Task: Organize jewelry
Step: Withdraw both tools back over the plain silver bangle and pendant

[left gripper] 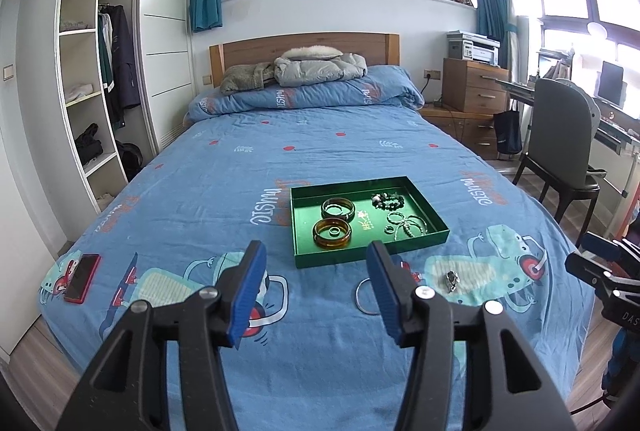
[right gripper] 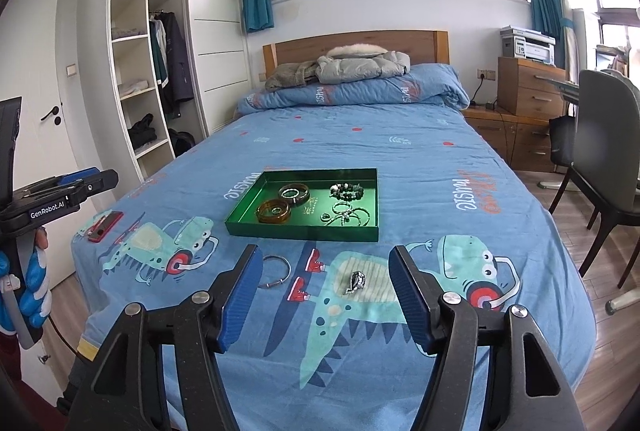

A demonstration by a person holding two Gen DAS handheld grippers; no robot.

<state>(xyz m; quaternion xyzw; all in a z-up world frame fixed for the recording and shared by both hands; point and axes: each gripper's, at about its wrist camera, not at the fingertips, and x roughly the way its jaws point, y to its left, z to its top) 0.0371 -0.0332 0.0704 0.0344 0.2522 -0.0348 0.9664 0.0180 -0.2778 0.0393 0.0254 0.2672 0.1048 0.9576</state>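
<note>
A green tray (left gripper: pixel 308 255) (right gripper: pixel 240 209) lies on the blue bedspread and holds an amber bangle (left gripper: pixel 318 236) (right gripper: pixel 262 217), a dark green bangle (left gripper: pixel 352 209) (right gripper: pixel 305 192), a dark bead bracelet (left gripper: pixel 388 200) (right gripper: pixel 347 191) and thin silver bracelets (left gripper: pixel 408 225) (right gripper: pixel 352 215). A silver bangle (left gripper: pixel 360 297) (right gripper: pixel 280 281) and a small silver-dark ornament (left gripper: pixel 452 280) (right gripper: pixel 356 281) lie loose on the bed in front of the tray. My left gripper (left gripper: pixel 316 251) is open and empty above the bed. My right gripper (right gripper: pixel 326 255) is open and empty; the ornament lies between its fingers' line of sight.
A red phone (left gripper: pixel 82 277) (right gripper: pixel 105 226) lies at the bed's left edge. A folded duvet and coats lie at the headboard (left gripper: pixel 304 49). A wardrobe (left gripper: pixel 96 71) stands left; a chair (left gripper: pixel 560 135) (right gripper: pixel 600 151) and drawers with a printer (left gripper: pixel 474 49) stand right.
</note>
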